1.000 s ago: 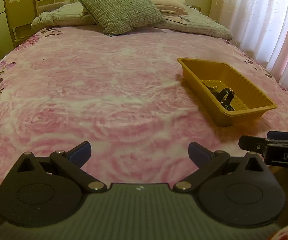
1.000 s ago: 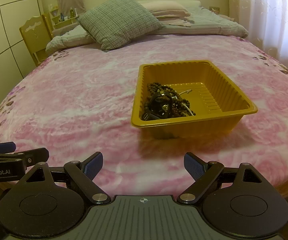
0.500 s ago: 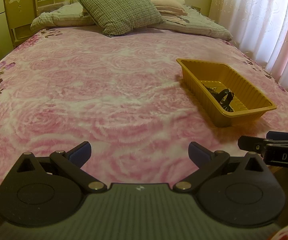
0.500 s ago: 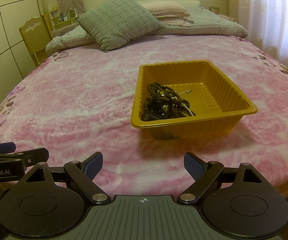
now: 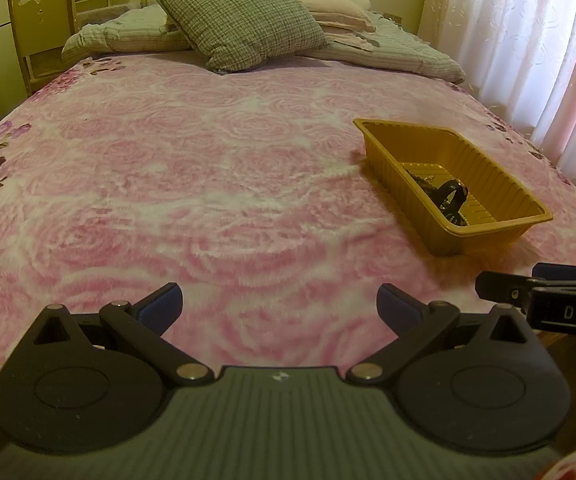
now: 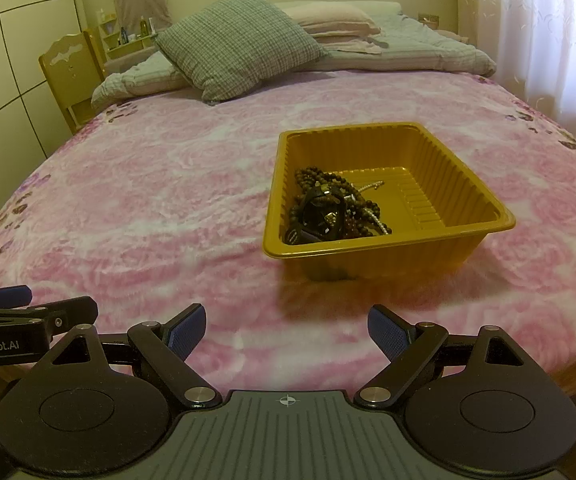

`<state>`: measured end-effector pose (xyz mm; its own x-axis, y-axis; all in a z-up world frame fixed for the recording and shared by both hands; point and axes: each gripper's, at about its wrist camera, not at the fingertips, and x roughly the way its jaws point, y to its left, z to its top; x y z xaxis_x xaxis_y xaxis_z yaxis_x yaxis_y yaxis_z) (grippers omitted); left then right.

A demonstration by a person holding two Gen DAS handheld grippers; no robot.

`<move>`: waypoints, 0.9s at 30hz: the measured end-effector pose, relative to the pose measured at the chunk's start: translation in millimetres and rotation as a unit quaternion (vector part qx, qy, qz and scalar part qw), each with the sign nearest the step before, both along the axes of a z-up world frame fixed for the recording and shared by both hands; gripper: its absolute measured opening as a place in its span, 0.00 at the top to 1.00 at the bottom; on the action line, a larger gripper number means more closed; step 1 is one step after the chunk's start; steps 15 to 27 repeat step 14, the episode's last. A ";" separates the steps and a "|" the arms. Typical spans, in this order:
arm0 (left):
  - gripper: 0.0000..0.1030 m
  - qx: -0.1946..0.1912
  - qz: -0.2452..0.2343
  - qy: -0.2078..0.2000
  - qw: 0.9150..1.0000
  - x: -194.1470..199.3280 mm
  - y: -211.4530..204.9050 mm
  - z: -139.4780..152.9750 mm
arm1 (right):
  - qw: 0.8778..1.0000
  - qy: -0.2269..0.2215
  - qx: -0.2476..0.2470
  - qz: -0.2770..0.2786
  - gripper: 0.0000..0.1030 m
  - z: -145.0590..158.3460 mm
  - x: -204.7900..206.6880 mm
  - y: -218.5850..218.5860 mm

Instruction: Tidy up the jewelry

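A yellow plastic tray (image 6: 467,184) stands on the pink bed and holds a tangle of jewelry (image 6: 329,210): dark bead strands, a black band and a silver chain. In the left wrist view the tray (image 5: 495,184) is at the right with the jewelry (image 5: 445,196) inside. My right gripper (image 6: 286,330) is open and empty, low at the bed's near edge, facing the tray. My left gripper (image 5: 280,304) is open and empty, to the left of the tray. Each gripper's side shows in the other's view, the right one (image 5: 547,292) and the left one (image 6: 28,312).
The pink rose-patterned blanket (image 5: 188,184) covers the bed. A checked cushion (image 6: 240,36) and pillows lie at the head. A yellow wooden chair (image 6: 72,72) stands at the far left. White curtains (image 5: 535,40) hang on the right.
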<state>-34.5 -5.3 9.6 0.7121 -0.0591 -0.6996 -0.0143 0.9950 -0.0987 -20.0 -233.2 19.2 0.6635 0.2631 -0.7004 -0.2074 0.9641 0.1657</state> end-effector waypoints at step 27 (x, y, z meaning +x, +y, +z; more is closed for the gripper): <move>0.00 -0.007 -0.002 -0.007 1.000 1.3 0.3 2.3 | 1.000 0.000 0.001 -0.002 0.15 2.0 1.5 0.3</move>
